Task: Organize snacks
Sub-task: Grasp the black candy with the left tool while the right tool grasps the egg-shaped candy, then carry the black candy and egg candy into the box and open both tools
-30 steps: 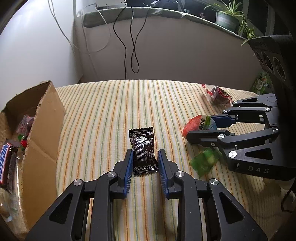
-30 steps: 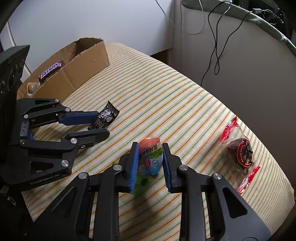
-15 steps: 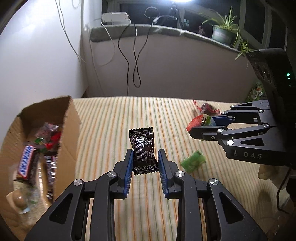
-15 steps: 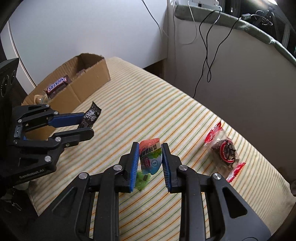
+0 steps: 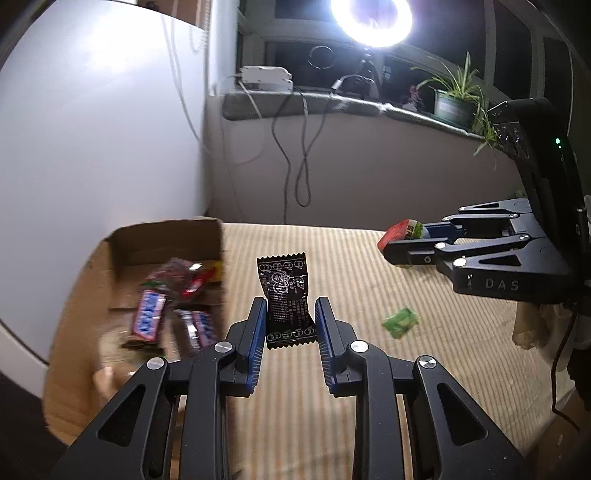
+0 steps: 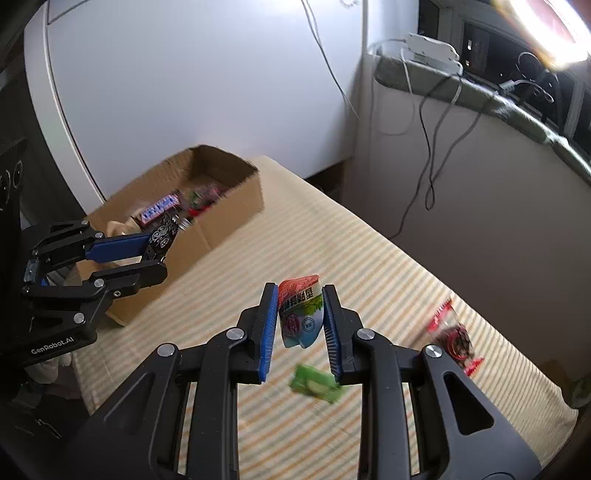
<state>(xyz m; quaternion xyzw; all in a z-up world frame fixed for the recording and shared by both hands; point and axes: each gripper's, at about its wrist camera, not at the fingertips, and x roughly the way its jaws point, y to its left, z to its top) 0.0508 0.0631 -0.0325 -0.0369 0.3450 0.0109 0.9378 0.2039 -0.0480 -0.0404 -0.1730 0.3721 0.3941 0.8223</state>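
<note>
My left gripper [image 5: 290, 325] is shut on a black snack packet [image 5: 286, 295] and holds it in the air near the right wall of the cardboard box [image 5: 166, 236]. In the right wrist view the left gripper [image 6: 157, 251] and its packet [image 6: 161, 236] are by the box [image 6: 229, 206]. My right gripper [image 6: 300, 325] is shut on a red, white and green snack packet [image 6: 300, 314], raised above the striped table [image 6: 369, 266]. It shows at the right of the left wrist view [image 5: 400, 240]. The box holds several candy bars [image 5: 149, 314].
A small green packet [image 5: 400, 322] lies on the table, also below my right gripper [image 6: 314, 382]. A clear packet with red ends [image 6: 452, 336] lies at the right. Cables [image 5: 295, 162] hang down the back wall under a sill with a ring lamp [image 5: 371, 18] and a plant [image 5: 456, 99].
Both grippers have risen with their packets off the table. The left one has moved toward the box, whose inside has come further into view.
</note>
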